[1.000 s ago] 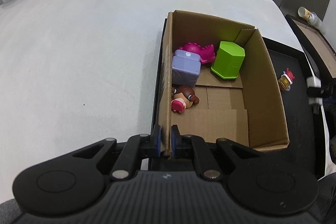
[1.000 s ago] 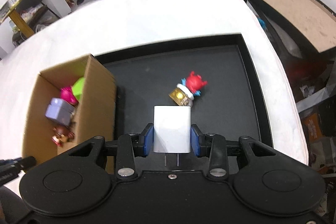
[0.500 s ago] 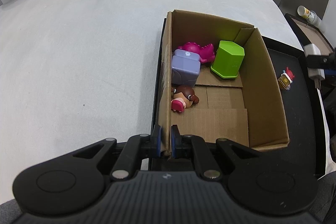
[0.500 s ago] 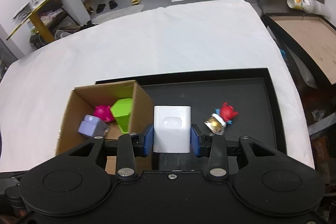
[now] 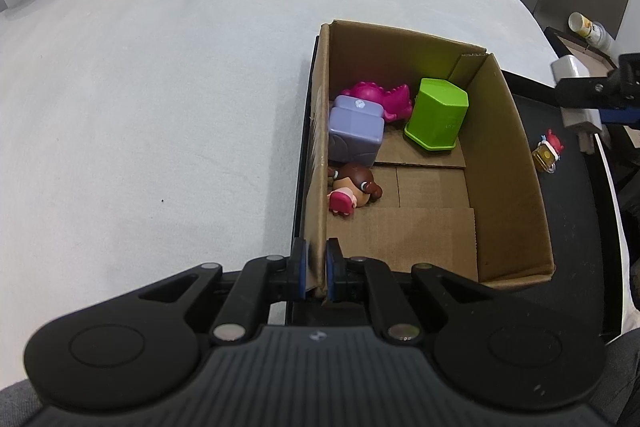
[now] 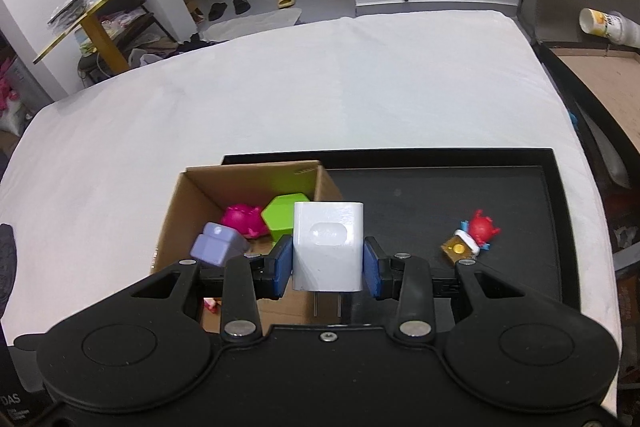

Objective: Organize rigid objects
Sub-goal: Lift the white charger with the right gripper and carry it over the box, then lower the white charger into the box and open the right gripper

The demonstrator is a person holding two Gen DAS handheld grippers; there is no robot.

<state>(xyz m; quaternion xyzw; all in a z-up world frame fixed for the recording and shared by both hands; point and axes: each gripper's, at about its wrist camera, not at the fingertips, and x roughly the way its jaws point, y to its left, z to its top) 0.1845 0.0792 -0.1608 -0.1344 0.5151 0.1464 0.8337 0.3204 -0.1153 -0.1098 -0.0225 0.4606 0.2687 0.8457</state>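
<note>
Right gripper, clamped on charger, has risen toward box; drop-in likely next. Left gripper pinches box wall.

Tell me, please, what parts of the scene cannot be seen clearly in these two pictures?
- Right wrist view: the doll in the box is almost fully hidden behind the right gripper.
- Right wrist view: the charger covers part of the green block.
- Left wrist view: the charger is mostly hidden by the right gripper and near the frame edge.
- Left wrist view: the box corner sits inside the left gripper; the gripper body hides the near tray.
</note>
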